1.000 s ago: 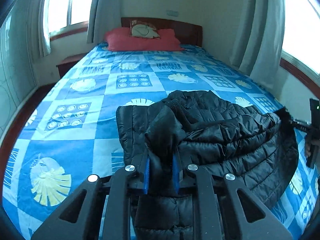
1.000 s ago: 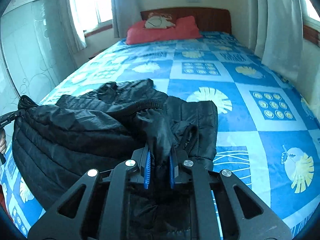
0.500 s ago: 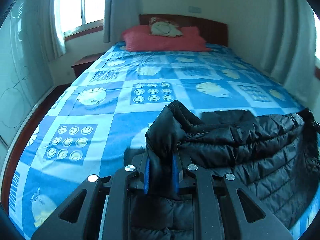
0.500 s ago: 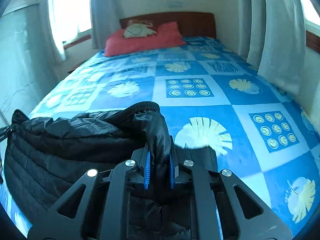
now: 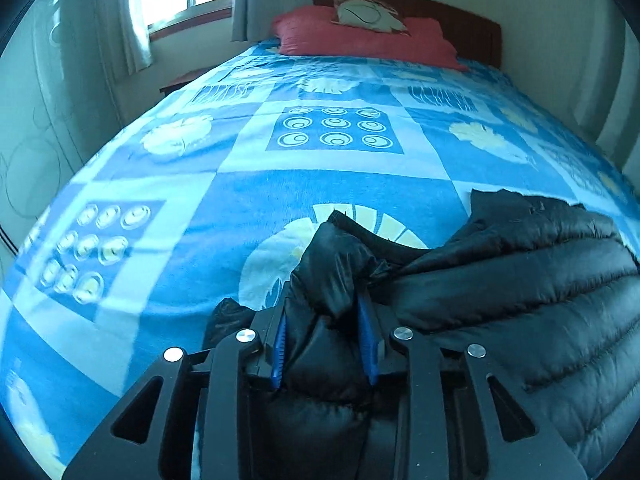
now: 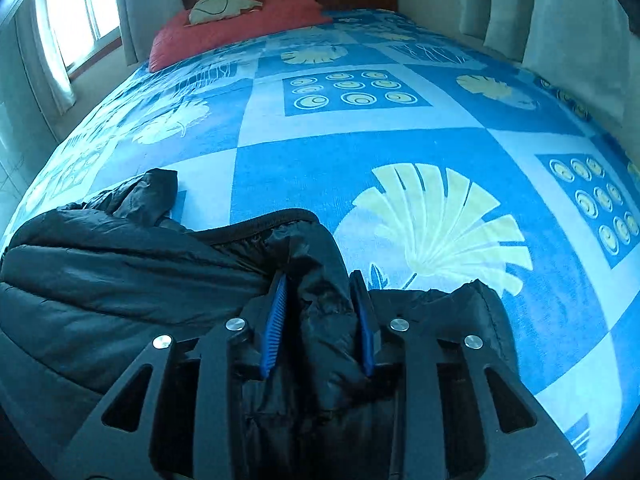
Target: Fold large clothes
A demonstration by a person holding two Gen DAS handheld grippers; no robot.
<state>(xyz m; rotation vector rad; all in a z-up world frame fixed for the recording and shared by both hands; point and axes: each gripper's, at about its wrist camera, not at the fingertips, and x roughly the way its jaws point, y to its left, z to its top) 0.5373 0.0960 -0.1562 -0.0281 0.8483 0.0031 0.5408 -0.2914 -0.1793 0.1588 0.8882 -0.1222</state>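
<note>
Left wrist view: a fold of the black puffer jacket [image 5: 500,280] is being pinched between the jaws of the left gripper [image 5: 325,320]. Another fold [image 6: 120,264] is being clamped by the right gripper [image 6: 318,300] above the blue bedspread [image 6: 360,152].

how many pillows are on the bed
2, both at the headboard end: a wide red pillow lying across the bed, and a small cream cushion on top of it. Others may be hidden.

L claw [image 5: 325,338] low & level, pointing fwd, blue pads [image 5: 279,350] pinched tight on black jacket [image 5: 520,300] fabric. R claw [image 6: 318,322] same pose, pads [image 6: 275,326] clamped on a bunched fold, tilted slightly.
</note>
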